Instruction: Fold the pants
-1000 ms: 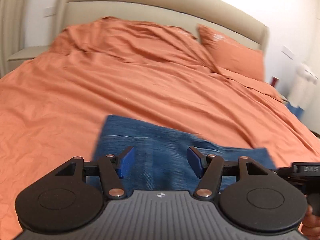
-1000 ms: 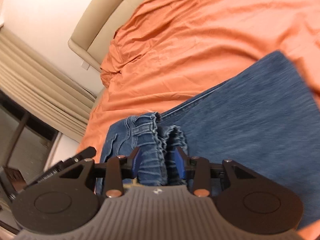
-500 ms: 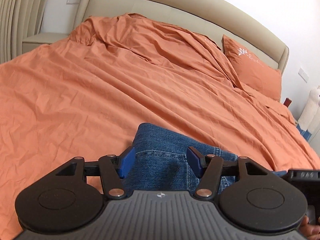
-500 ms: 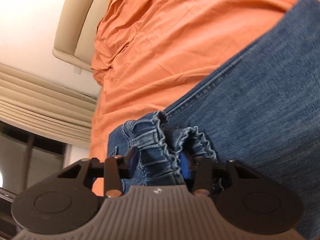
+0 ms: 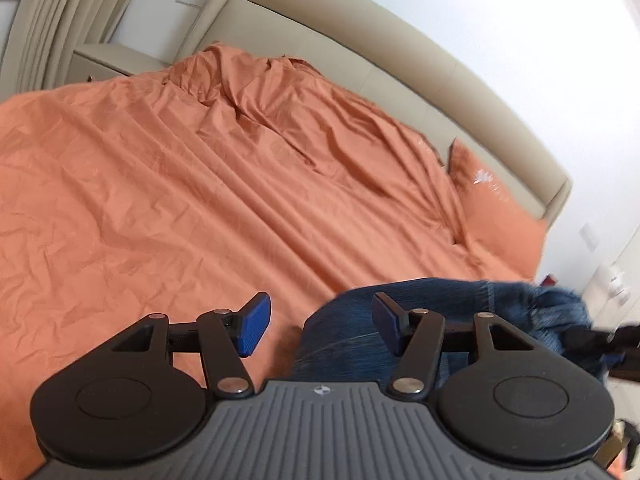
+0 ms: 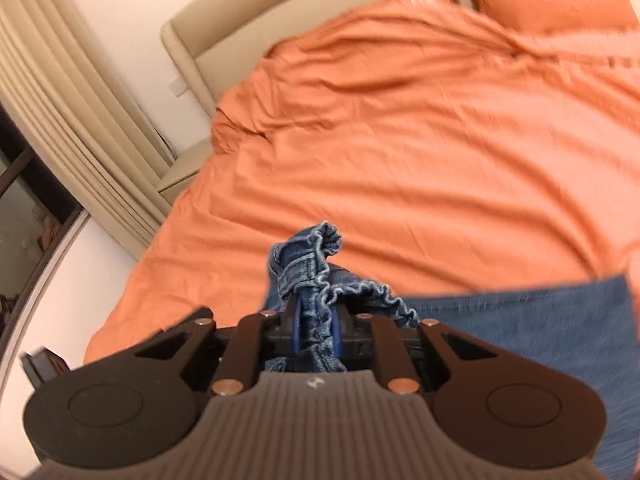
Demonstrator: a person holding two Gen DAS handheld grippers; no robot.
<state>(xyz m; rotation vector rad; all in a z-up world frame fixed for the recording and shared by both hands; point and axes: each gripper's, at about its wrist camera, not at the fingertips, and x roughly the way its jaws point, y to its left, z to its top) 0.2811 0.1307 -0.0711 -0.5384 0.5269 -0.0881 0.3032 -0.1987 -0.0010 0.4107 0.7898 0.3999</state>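
Blue denim pants lie on the orange bed, low and right in the left wrist view. My left gripper is open and empty; its right finger is over the pants' left edge, its left finger over bare sheet. In the right wrist view my right gripper is shut on the gathered elastic waistband, which bunches up above the fingers. The rest of the pants spreads to the right. The right gripper's body also shows at the right edge of the left wrist view.
The bed is covered with a wrinkled orange duvet. An orange pillow and a beige headboard are at the far end. Beige curtains hang at the left, with a nightstand by the headboard.
My right gripper has shut on the waistband and lifted it. My left gripper has shifted left off the pants, so the denim now sits only under its right finger.
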